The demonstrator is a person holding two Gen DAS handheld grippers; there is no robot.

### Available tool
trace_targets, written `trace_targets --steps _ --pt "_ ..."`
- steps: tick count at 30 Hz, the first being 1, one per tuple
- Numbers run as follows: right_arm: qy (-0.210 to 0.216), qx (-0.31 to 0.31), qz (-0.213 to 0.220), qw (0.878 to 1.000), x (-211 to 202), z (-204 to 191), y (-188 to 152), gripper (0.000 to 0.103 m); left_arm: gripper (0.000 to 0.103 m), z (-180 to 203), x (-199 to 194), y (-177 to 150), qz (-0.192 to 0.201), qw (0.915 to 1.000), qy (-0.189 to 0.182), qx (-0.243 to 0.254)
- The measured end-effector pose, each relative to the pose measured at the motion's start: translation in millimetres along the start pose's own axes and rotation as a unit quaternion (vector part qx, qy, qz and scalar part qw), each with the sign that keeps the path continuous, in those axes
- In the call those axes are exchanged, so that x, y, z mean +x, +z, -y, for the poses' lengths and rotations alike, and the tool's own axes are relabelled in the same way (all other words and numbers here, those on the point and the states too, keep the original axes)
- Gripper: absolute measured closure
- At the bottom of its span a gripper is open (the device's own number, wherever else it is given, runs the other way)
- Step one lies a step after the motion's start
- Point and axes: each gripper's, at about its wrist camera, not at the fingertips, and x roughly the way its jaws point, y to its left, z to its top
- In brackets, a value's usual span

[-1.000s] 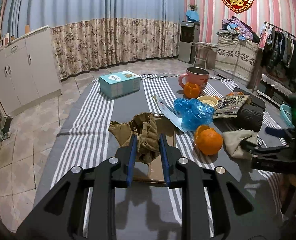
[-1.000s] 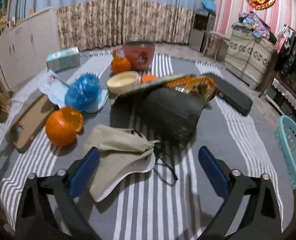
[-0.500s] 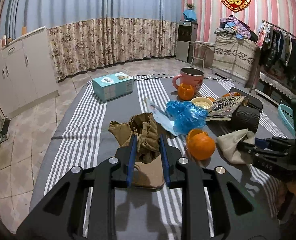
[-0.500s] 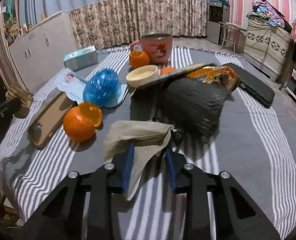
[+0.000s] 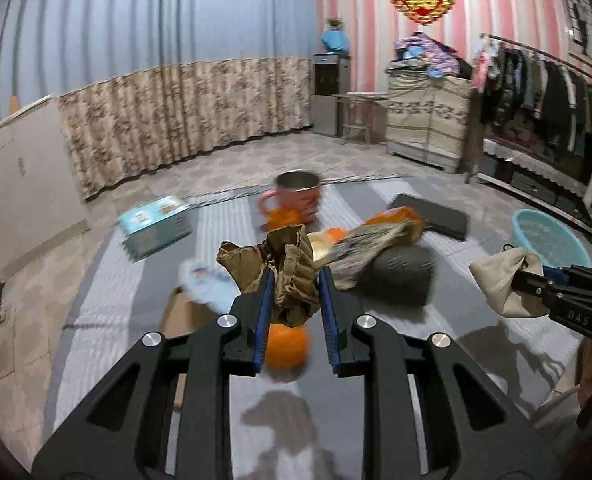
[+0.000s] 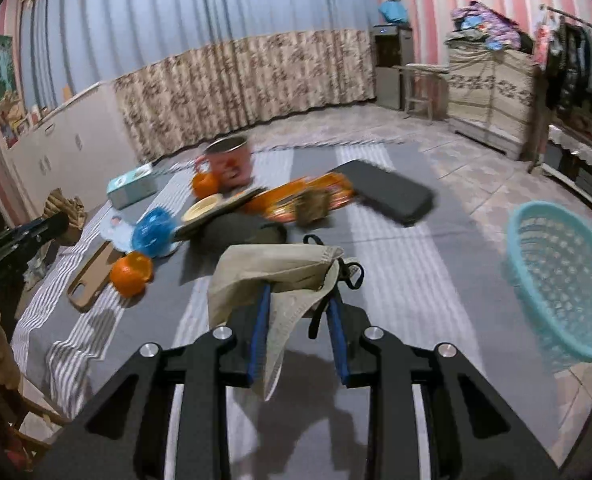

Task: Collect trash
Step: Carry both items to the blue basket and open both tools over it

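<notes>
**Brown paper and beige mask both gripped, carrying to basket**

Left gripper (image 5: 293,280) is pinching a crumpled brown paper wad (image 5: 283,266) between its blue fingers (image 5: 264,304), holding it up clear of the striped grey desk (image 6: 400,276), above an orange (image 5: 287,346). Right gripper (image 6: 298,300) is clamping a beige face mask (image 6: 273,270), also held off the desk, black ear loop (image 6: 354,274) dangling on its right.

Step in hand looks like transport: both pieces are picked, neither dropped yet. Teal basket (image 6: 564,280) is sitting beyond the desk's right edge, near the mask; next move likely calls for swinging right, getting over the rim, then spreading the fingers.

Mask is draping, long axis roughly left-right across the fingers, tail hanging down. Paper wad is standing roughly upright, bulk sticking up and leftward.
</notes>
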Motion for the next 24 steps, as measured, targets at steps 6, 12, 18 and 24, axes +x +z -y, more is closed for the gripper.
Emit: trace_targets --steps 6,12,18,24 --pt "-0.032 0.047 0.027 0.998 -33.2 67.6 11.7 0.075 0.081 63.4 4.1 20.6 0.015 0.9983 -0.051 0.024" --pt "-0.079 0.075 0.059 0.992 -67.4 134.4 21.6 0.075 0.081 126.1 9.4 40.9 0.029 0.9930 -0.107 0.043" --pt "-0.133 0.110 0.075 0.982 -94.5 212.6 22.7 0.075 0.081 194.0 30.9 50.7 0.021 0.9875 -0.143 0.064" --pt "-0.158 0.118 0.088 0.977 -103.3 265.3 18.0 0.075 0.081 253.6 45.1 57.2 0.027 0.9766 -0.196 0.086"
